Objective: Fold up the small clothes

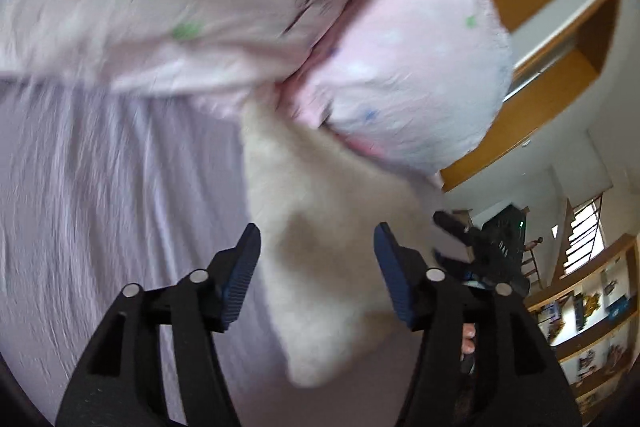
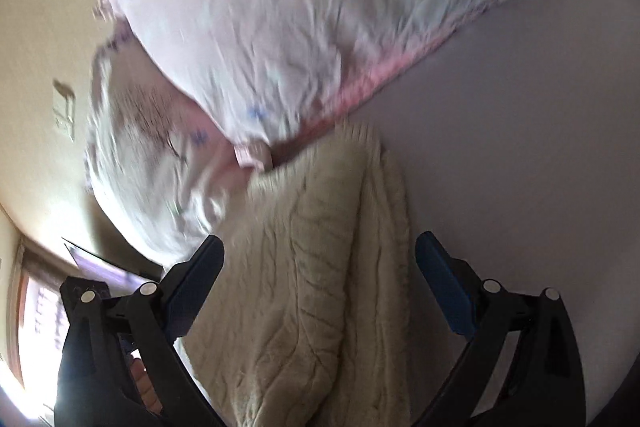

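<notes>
A cream knitted garment lies folded on the pale lilac sheet. A pale pink garment with small blue and green marks lies bunched just beyond it, blurred in both views. My right gripper is open, its blue-padded fingers on either side of the cream garment. My left gripper is open too, with the cream garment between and beyond its fingers and the pink garment above. The other gripper shows at the right of the left wrist view.
Wooden shelving and a bookcase with small items stand at the right of the left wrist view. A cream wall with a switch plate and a bright window show at the left of the right wrist view.
</notes>
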The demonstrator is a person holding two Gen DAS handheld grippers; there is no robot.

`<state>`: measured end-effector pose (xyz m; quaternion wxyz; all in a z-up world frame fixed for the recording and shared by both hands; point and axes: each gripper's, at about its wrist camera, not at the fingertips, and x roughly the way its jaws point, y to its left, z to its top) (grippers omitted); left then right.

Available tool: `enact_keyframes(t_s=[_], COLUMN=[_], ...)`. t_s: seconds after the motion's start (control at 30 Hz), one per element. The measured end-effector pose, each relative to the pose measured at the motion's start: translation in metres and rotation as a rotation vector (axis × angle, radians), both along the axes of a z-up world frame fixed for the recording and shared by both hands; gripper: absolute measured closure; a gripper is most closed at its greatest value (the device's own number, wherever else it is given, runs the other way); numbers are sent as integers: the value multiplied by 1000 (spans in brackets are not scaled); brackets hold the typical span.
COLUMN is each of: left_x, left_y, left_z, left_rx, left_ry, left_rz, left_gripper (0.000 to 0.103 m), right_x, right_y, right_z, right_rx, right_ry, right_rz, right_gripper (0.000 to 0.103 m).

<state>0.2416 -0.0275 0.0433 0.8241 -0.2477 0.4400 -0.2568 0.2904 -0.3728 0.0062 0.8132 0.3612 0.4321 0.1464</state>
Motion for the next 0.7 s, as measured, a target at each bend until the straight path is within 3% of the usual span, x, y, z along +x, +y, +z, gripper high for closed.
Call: enact_keyframes(t_s=[0.2, 0.23, 0.33, 0.4, 0.47, 0.53, 0.6, 0.7], left_x=[6, 8, 10, 16, 15, 16, 13, -11], left_y=[-30, -32, -37, -41, -42, -42, -34, -10], left_z=[-28, -31, -34, -39, -46, -45, -37, -12], left_rx=[-28, -43, -75, -78, -72, -66, -71, -14], left_ry=[84, 93, 108, 118, 128, 114, 91, -18], left_rz=[-53, -58, -51, -48, -59, -73, -102, -128], left_gripper=[32, 32, 30, 30, 42, 59, 64, 64], right_x=[3, 3, 3, 3, 3, 1, -3, -8], right_y=[6, 7, 14, 19, 22, 26, 31, 55], right_z=[-10, -10, -12, -13, -13, -8, -2, 5], right_rx=[-8, -6, -35, -51, -22, -10, 30, 121], right_ry=[26, 22, 21, 15, 0, -40, -91, -152], right_rz=[32, 39, 64, 76, 96, 113, 147, 272], right_gripper=[6, 14, 24, 41, 56, 61, 64, 65])
